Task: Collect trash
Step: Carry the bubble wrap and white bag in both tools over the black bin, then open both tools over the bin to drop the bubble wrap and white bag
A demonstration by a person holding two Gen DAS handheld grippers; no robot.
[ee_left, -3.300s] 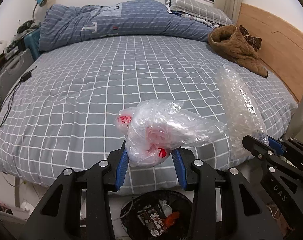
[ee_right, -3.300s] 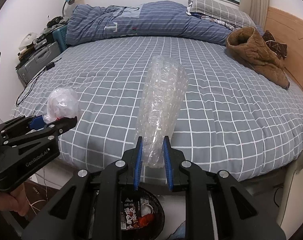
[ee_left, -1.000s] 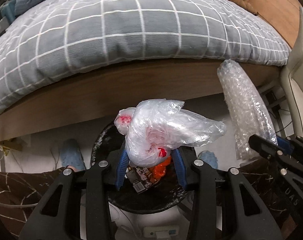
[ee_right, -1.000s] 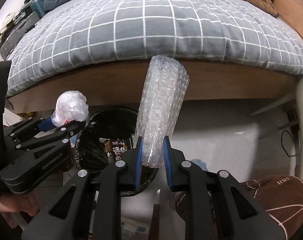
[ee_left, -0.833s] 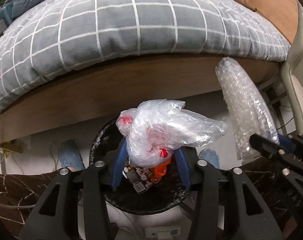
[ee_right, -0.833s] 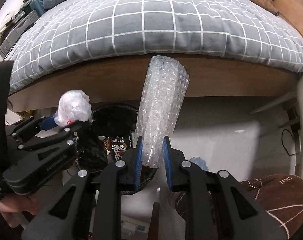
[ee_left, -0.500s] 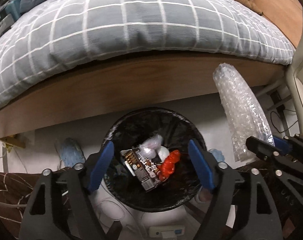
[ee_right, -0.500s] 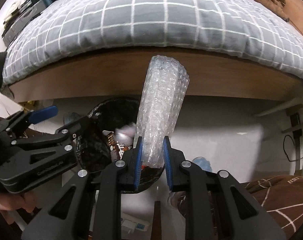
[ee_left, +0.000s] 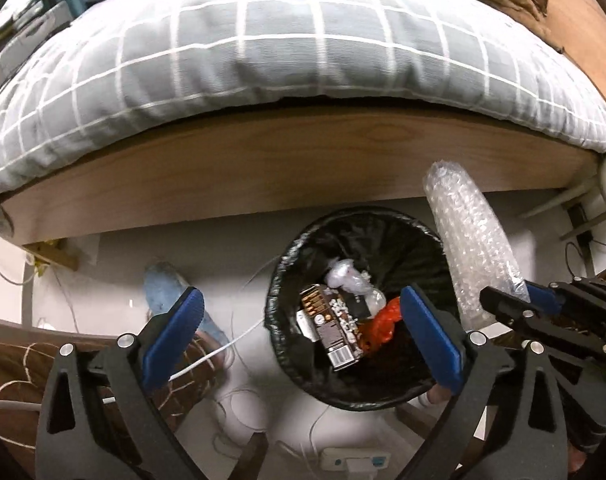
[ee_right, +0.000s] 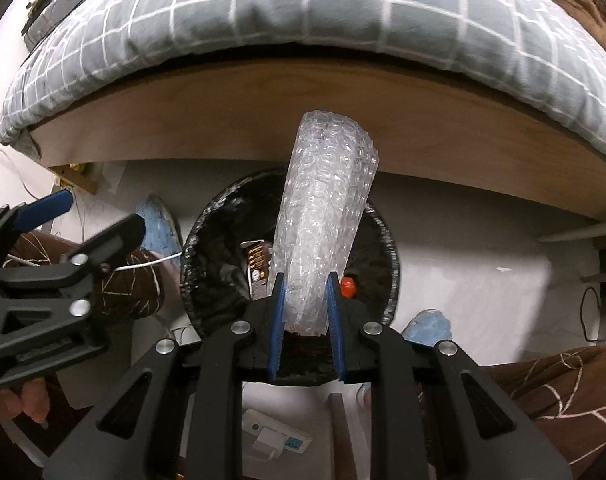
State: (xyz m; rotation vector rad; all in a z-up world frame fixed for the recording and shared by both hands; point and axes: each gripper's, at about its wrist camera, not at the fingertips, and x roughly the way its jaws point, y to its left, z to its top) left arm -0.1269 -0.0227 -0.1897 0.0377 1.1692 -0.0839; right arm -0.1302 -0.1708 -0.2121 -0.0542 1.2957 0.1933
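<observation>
A black-lined trash bin stands on the floor by the bed. Inside it lie a crumpled clear plastic bag, a brown snack wrapper and red scrap. My left gripper hangs over the bin's left edge; its jaws are opening and nothing is between them. My right gripper is shut on a roll of bubble wrap, which stands upright over the bin. In the left wrist view the bubble wrap roll and the right gripper sit at the bin's right rim.
The bed's wooden side board and grey checked cover overhang just behind the bin. A blue slipper, white cables and a power strip lie on the floor. A person's brown patterned trouser legs flank the bin.
The left gripper opened and the clear plastic bag fell from it into the bin. Both grippers shifted so that the bubble wrap roll now stands over the bin.
</observation>
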